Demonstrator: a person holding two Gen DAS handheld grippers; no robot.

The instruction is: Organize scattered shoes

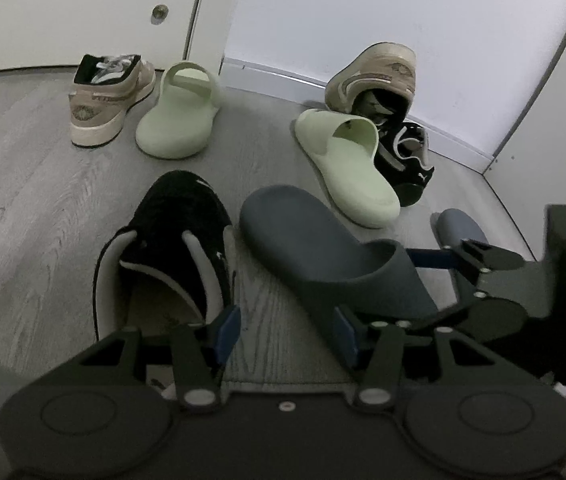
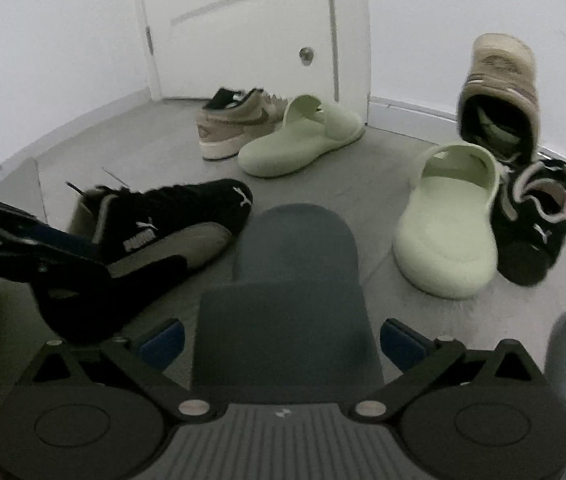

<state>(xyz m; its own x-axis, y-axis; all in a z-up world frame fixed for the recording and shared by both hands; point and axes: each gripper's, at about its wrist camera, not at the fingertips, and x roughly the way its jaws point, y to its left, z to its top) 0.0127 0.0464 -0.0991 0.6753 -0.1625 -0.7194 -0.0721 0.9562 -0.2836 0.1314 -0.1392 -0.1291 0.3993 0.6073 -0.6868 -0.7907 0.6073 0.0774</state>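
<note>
Between black sneaker (image 1: 171, 248) and blue slide (image 2: 287, 300), left gripper (image 1: 287, 334) spread (empty), right gripper (image 2: 283, 340) open, straddling slide.

Grey plank floor (image 1: 35, 184) carries a black sneaker (image 1: 171, 248) and blue slide (image 1: 323, 256) just ahead of the claws, green slides (image 1: 179, 116) and tan sneakers (image 1: 107, 100) farther off.

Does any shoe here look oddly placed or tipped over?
Yes. The tan sneaker by the right wall stands tipped up against it, opening facing outward, resting on a black sneaker. Its mate sits flat near the door.
</note>
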